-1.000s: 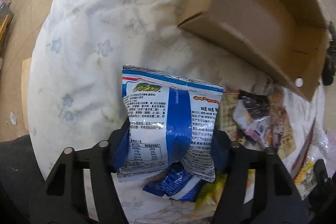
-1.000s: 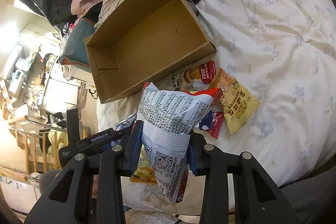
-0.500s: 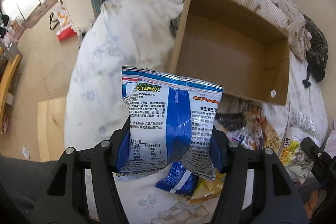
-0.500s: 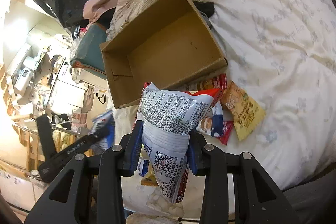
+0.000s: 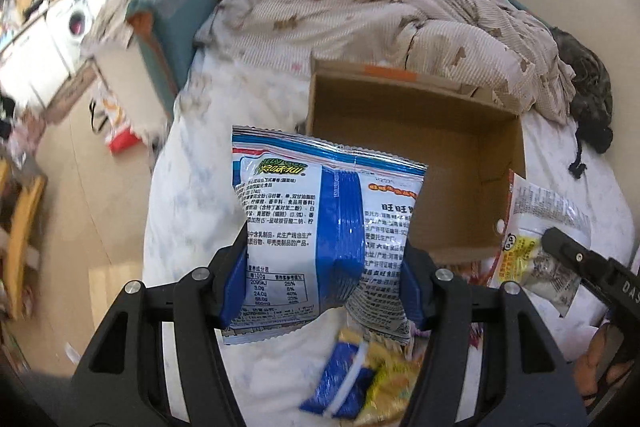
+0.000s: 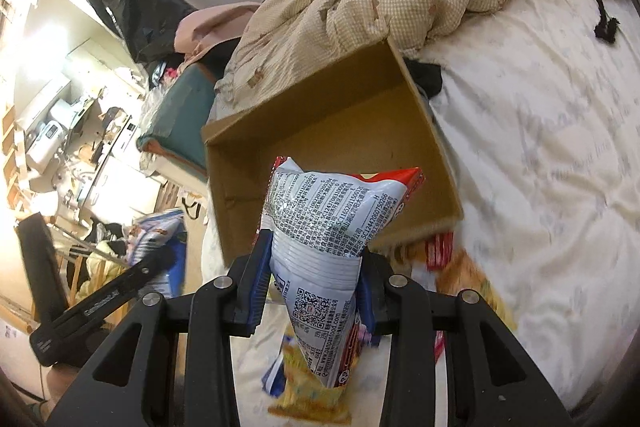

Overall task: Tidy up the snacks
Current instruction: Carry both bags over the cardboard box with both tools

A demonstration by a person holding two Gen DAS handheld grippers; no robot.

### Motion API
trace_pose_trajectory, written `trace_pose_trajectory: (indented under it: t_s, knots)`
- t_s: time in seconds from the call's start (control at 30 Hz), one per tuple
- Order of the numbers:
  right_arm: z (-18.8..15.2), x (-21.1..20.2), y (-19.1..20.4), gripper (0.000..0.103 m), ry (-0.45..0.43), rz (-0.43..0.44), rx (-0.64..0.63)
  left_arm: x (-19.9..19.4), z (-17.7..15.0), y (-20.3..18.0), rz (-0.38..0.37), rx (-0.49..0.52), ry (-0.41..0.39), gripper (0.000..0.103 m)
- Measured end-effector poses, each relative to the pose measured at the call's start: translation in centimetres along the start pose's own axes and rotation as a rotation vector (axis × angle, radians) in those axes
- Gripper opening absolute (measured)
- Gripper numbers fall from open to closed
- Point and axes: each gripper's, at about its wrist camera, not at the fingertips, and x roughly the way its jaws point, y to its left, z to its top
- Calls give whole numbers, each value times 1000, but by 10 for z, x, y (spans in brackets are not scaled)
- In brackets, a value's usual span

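My left gripper is shut on a blue and white snack bag, held up in the air in front of the open cardboard box. My right gripper is shut on a white and red snack bag, held up before the same box, which looks empty. The right gripper and its bag also show at the right of the left wrist view. The left gripper and its bag show at the left of the right wrist view.
Several loose snack packets lie on the white floral bedsheet below the grippers. A crumpled beige quilt lies behind the box. A dark garment lies at the far right. The bed edge and floor are to the left.
Both grippers have lifted with their bags and tilted up toward the box. The box now sits straight ahead, and more of the quilt and room shows.
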Motion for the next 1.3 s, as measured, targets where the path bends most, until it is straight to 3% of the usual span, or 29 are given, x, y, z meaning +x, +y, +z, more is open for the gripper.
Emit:
trace_pose_trajectory:
  t_s: [0.27, 0.63, 1.2, 1.3]
  knots:
    - [30, 29, -7, 39, -1, -11, 16, 37, 27, -19, 2, 43, -21, 58]
    - [50, 78, -8, 39, 49, -68, -50, 85, 27, -28, 52, 62, -27, 59]
    - [50, 111, -2, 42, 132, -49, -83, 89, 30, -24, 27, 56, -24, 60]
    - [50, 111, -5, 43, 136, -53, -67, 89, 31, -25, 35, 53, -19, 65]
